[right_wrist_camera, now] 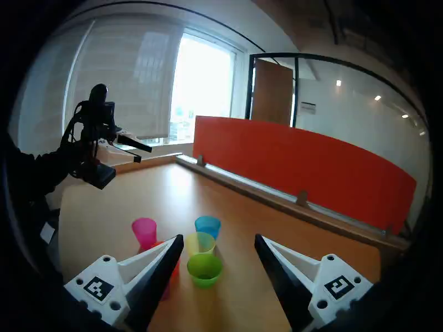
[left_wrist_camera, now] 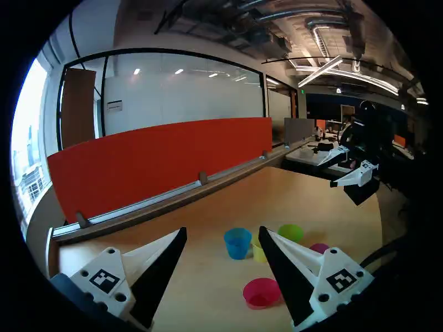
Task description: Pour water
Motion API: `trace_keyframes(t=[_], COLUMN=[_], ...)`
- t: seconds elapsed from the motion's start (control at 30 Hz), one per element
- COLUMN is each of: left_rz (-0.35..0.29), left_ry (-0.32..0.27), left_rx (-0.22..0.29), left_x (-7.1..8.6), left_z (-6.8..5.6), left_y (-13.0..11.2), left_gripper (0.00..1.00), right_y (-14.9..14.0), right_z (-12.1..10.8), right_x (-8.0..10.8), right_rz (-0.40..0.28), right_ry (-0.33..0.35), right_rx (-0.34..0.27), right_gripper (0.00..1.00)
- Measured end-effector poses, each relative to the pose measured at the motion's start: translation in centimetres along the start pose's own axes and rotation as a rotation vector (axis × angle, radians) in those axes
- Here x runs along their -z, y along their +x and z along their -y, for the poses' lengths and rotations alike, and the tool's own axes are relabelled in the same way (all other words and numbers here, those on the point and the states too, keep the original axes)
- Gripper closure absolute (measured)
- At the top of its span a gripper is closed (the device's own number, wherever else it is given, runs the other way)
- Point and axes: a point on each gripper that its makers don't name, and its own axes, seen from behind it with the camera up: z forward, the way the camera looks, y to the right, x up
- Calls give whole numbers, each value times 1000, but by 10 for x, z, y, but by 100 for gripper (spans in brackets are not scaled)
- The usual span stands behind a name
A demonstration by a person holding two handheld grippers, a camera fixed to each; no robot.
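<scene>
**A:** Where are the cups?

**B:** Clustered on your pale wooden table (right_wrist_camera: 138,193), all upright with mouths up and long axes vertical: the blue plastic cup (right_wrist_camera: 207,226), yellow plastic cup (right_wrist_camera: 198,242), green plastic cup (right_wrist_camera: 204,270) and magenta plastic cup (right_wrist_camera: 144,232).

**A:** And my tongs?

**B:** Your left gripper (left_wrist_camera: 221,229) and right gripper (right_wrist_camera: 219,237) both gape, gripping nothing. The right gripper view takes in a bright window (right_wrist_camera: 202,88), and the left gripper view takes in ceiling pipes (left_wrist_camera: 321,33).
</scene>
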Motion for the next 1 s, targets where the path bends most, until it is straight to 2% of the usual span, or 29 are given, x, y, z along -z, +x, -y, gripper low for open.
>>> trace_keyframes(t=[0.47,0.67,1.0], left_rz=[101,141,208], left_ry=[-103,-129,-185], left_rx=[-63,-87,-123], left_x=[-38,-53,-69], left_z=[-10,-11,-12], left_y=[-21,-32,-47], left_gripper=[4,4,4], right_y=[-32,-45,-65], right_z=[5,8,10], right_x=[-19,-27,-39], right_rz=[75,104,151], right_ry=[57,78,98], right_rx=[3,3,5], right_gripper=[1,1,1])
